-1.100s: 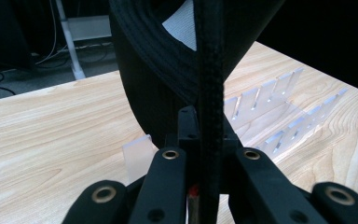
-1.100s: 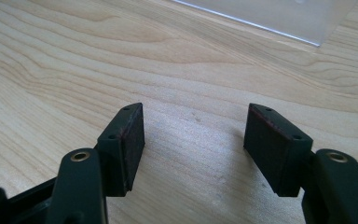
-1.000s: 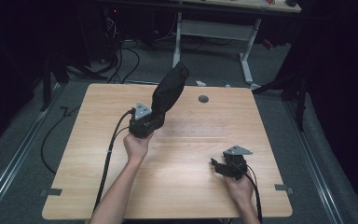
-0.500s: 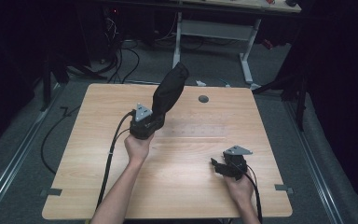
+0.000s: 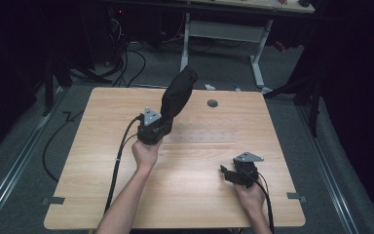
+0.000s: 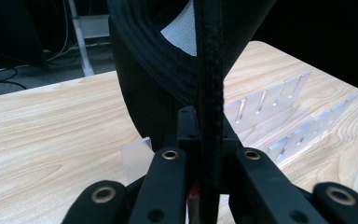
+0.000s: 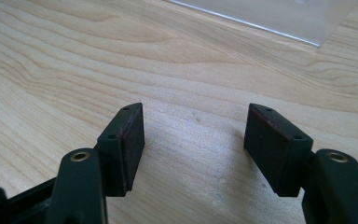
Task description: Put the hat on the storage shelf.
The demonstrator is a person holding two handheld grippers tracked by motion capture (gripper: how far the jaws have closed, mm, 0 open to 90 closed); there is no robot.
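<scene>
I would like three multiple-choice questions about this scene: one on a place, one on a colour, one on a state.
1. Where is the clear slotted rack?
A. on the table's middle
B. on the floor
C. at the table's near left corner

2. What colour is the shoe?
A. white
B. black
C. red

3. How is the right hand-held gripper?
A. shut on the shoe
B. shut on a cable
C. open, holding nothing

Answers: 1 A, it lies on the wood just right of the left hand-held gripper. 2 B, its outside is black. 3 C, bare table shows between its jaws.
</scene>
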